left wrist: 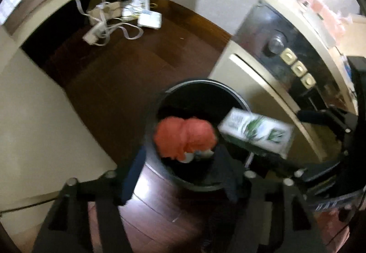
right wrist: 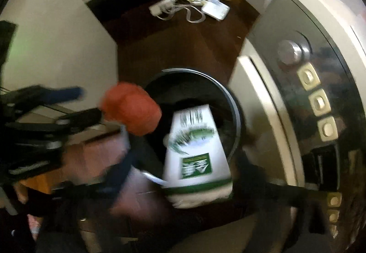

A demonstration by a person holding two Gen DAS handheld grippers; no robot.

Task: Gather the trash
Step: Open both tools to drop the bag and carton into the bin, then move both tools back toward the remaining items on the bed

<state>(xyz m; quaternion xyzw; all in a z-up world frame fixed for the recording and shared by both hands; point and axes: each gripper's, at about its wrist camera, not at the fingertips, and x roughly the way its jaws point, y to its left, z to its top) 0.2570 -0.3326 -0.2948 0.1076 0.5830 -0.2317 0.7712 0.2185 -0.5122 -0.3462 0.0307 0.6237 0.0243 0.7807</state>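
Hanging over a black round bin (left wrist: 199, 92) on the dark wood floor (left wrist: 128, 83), both grippers point steeply down. The left gripper (left wrist: 180, 175) has its jaws parted, and a crumpled orange wad (left wrist: 184, 138) sits between them above the bin's mouth; blur hides whether the pads touch it. The right gripper (right wrist: 183, 175) stands wide open with a white box (right wrist: 194, 150) between its fingers, tipped over the bin's near rim. That box bears green leaf artwork and a green label, but its writing is too smeared to read.

Room is tight: a cream appliance (left wrist: 256, 83) with a dark panel, a knob and three square buttons stands just beside the bin on the right, and a pale wall (left wrist: 34, 115) closes in on the left. Farther back, a tangle of white cables (left wrist: 109, 26) lies under a desk, well apart from the bin.
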